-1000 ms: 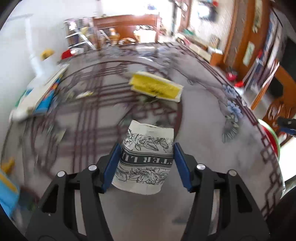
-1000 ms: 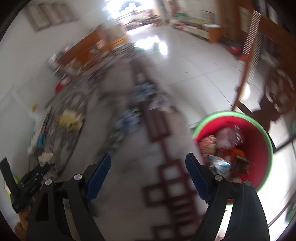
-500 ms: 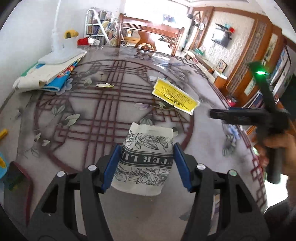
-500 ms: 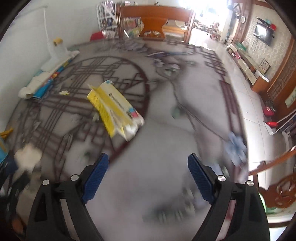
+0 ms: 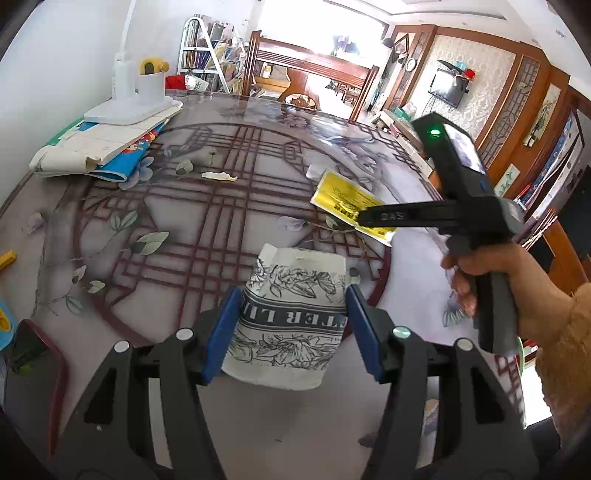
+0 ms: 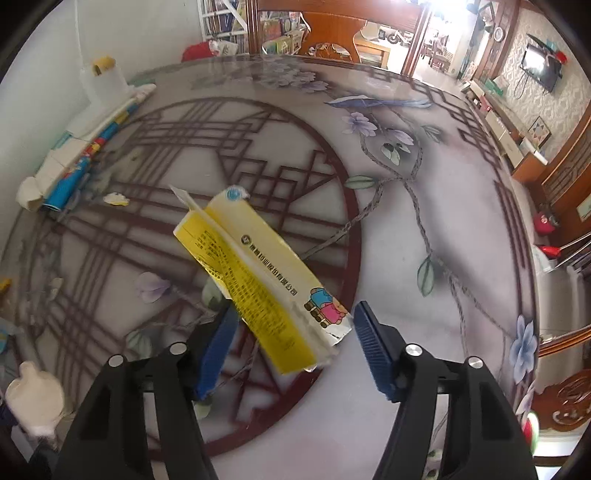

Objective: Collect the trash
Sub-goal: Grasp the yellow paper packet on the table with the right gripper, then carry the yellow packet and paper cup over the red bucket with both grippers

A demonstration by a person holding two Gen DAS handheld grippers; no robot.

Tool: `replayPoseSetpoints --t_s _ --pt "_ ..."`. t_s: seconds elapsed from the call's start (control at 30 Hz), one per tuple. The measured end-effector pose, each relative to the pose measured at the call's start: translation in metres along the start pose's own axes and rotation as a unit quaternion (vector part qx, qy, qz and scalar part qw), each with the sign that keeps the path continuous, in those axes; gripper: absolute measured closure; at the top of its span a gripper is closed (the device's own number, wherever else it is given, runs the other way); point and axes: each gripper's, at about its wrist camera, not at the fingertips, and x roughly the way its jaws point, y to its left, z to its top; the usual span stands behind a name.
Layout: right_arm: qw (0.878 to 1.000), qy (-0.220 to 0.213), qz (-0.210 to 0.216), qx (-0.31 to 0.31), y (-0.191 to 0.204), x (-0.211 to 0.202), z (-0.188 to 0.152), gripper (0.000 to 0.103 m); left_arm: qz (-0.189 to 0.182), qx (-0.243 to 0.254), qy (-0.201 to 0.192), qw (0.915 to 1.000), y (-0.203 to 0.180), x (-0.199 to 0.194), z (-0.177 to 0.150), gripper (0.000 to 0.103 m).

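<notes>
A crumpled white paper cup (image 5: 291, 325) with black flower print sits between the blue pads of my left gripper (image 5: 291, 295), which is shut on it just above the patterned glass table (image 5: 229, 206). A flattened yellow carton (image 6: 258, 273) lies on the table. My right gripper (image 6: 295, 314) hangs over the carton's near end, its jaws closing with that end between them; a gap shows at the right pad (image 6: 373, 343). In the left wrist view the right gripper (image 5: 373, 218) reaches the yellow carton (image 5: 343, 199) from the right, held by a hand (image 5: 491, 273).
Stacked books (image 5: 99, 147) with a white lamp base (image 5: 129, 107) lie at the table's far left. A small yellowish scrap (image 5: 219, 176) lies mid-table. A red-cased phone (image 5: 33, 354) rests at the near left. A wooden chair (image 6: 332, 33) stands behind the table.
My right gripper swung from above the red bin beside the table to over the yellow carton, and its jaws narrowed. The left gripper kept the cup and rolled slightly.
</notes>
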Motion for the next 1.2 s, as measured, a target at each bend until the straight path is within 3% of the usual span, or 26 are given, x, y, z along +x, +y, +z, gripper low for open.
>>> replayPoseSetpoints --t_s 0.03,0.07,0.17,0.27,0.4,0.47,0.5,0.53,0.57,0.6,0.9,0.93,0.97,1.0,1.2 --pt "1.000 -0.005 0.002 0.002 -0.001 -0.005 -0.004 0.043 0.001 0.000 0.000 1.0000 0.000 0.000 0.000 0.047" --pt "1.000 -0.010 0.005 0.004 -0.003 -0.011 -0.008 0.061 0.002 0.001 0.000 1.0000 -0.001 0.000 0.000 0.047" --pt "0.999 -0.009 0.033 0.037 -0.017 -0.029 -0.028 0.090 0.002 0.006 0.000 1.0000 -0.004 0.000 -0.001 0.047" --pt "0.997 0.002 0.042 0.058 -0.033 -0.049 -0.059 0.103 0.002 0.014 -0.001 0.9999 -0.007 0.000 -0.002 0.047" --pt "0.997 0.007 0.052 0.058 -0.045 -0.070 -0.090 0.103 0.001 0.018 0.005 0.9998 -0.011 0.000 -0.005 0.047" --pt "0.996 0.009 0.054 0.065 -0.049 -0.075 -0.093 0.094 0.000 0.015 0.006 0.9999 -0.014 0.000 -0.006 0.047" --pt "0.996 0.001 0.051 0.074 -0.051 -0.078 -0.090 0.071 0.000 0.015 0.005 0.9999 -0.015 -0.001 -0.007 0.047" --pt "0.995 -0.009 0.052 0.082 -0.053 -0.079 -0.086 0.055 0.000 0.016 0.004 0.9999 -0.016 -0.002 -0.007 0.047" --pt "0.994 -0.031 0.051 0.093 -0.053 -0.079 -0.077 0.029 -0.001 0.017 0.002 0.9999 -0.017 -0.003 -0.006 0.047" --pt "0.993 -0.043 0.045 0.097 -0.051 -0.079 -0.072 0.026 -0.002 0.018 -0.001 0.9998 -0.017 -0.004 -0.006 0.047" --pt "0.999 -0.001 -0.004 0.033 0.003 -0.003 -0.005 0.023 -0.002 0.013 0.010 0.9999 -0.012 0.006 -0.006 0.047" --pt "1.000 0.008 -0.010 0.029 0.006 0.005 -0.002 0.025 -0.003 0.013 0.010 0.9999 -0.012 0.005 -0.005 0.047" --pt "0.999 0.015 -0.014 0.026 0.008 0.012 0.001 0.033 -0.006 0.012 0.009 0.9999 -0.012 0.005 -0.005 0.047" --pt "0.999 0.024 -0.018 0.025 0.009 0.017 0.003 0.048 -0.009 0.010 0.007 0.9999 -0.012 0.004 -0.004 0.047" --pt "0.999 0.009 0.001 0.038 0.004 0.006 -0.007 0.055 -0.008 0.013 0.004 0.9999 -0.013 0.003 -0.004 0.047"
